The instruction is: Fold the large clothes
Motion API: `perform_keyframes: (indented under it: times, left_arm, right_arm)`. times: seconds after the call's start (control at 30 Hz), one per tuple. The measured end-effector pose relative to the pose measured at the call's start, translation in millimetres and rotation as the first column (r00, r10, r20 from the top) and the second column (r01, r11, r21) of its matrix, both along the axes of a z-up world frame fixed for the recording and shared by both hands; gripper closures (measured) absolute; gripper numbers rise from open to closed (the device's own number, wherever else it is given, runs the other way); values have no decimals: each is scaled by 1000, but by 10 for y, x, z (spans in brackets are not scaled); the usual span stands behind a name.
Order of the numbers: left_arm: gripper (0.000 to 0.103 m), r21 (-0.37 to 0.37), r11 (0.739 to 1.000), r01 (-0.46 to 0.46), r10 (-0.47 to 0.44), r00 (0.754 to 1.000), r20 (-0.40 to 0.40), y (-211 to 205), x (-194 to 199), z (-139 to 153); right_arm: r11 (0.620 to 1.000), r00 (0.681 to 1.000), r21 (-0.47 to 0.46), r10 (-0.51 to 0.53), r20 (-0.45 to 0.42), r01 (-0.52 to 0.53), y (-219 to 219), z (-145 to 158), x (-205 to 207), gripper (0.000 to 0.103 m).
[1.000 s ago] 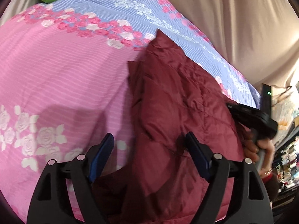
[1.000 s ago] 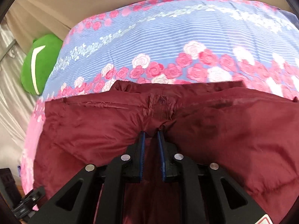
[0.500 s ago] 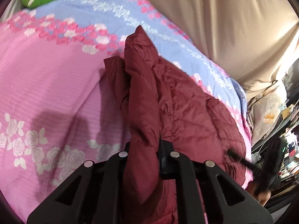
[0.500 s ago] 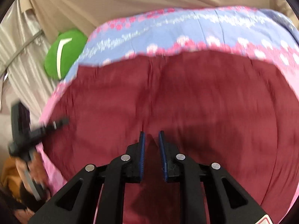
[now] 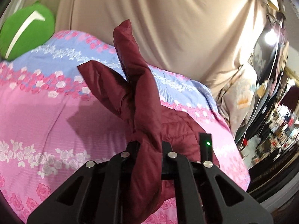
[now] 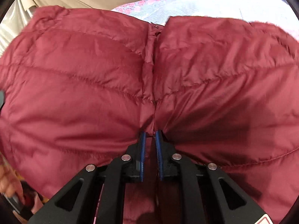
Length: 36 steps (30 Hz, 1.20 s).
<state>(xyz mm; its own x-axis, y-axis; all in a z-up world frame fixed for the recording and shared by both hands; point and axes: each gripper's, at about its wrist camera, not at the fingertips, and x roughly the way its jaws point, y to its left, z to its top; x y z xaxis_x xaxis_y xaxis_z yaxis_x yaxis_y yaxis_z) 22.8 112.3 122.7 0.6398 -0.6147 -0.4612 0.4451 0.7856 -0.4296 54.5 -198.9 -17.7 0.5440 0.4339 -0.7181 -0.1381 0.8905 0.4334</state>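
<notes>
A dark red quilted jacket (image 5: 134, 71) lies on a pink and blue floral bedspread (image 5: 46, 115). My left gripper (image 5: 147, 145) is shut on a bunched fold of it, lifted off the bed so that the fabric stands up above the fingers. In the right wrist view the jacket (image 6: 93, 74) fills the frame, its zip seam running down the middle. My right gripper (image 6: 149, 133) has that seam's lower edge pinched between its blue pads, and its jaws are closing. A black piece with a green light (image 5: 205, 143) shows just right of my left fingers.
A green pillow (image 5: 24, 35) sits at the bed's far left corner. A beige curtain (image 5: 158, 18) hangs behind the bed. Cluttered shelves (image 5: 276, 123) stand to the right of the bed. A hand (image 6: 9, 183) shows at the lower left edge of the right wrist view.
My left gripper closed on the jacket's edge and lifted it up off the bed. The right gripper kept its pinch and pulled the jacket closer, so it now fills its view.
</notes>
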Motion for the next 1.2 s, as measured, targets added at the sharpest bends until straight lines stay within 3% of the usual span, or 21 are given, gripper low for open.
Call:
perform_keyframes:
  times: [0.2,0.3,0.5,0.67,0.8,0.9,1.2]
  left_arm:
    - [95,34,997,70,-71,997,40,-537,-54,176]
    - [95,43,992,116,-117,992,44,-844,-7,244]
    - [95,77,981,181,-183,982,32,-1361,57,217]
    - [95,113,969,221,-223,975,3,-1830,103,92]
    - [95,149,954,260,-259,966,-25,-2134,104,-31]
    - [95,193,941,278,-275,961,-39,-2382,93,-122]
    - [92,316,904,289,-269,957,-104,-3088,159,-514]
  right_arm:
    - [1000,1000,9,-1,1,1,-27,-6,-9,93]
    - [999,999,38,-35,34,34,-149,139,-158,89]
    - [973,961,11,-231,154,232,-965,510,-764,89]
    - [923,917,39,-384,104,383,-1642,353,-1046,86]
    - [926,929,102,-368,37,363,-1754,105,-1029,86]
    - [935,938,104,-344,36,338,-1711,25,-1012,86]
    - [929,936,137,-351,33,343,-1713,19,-961,87]
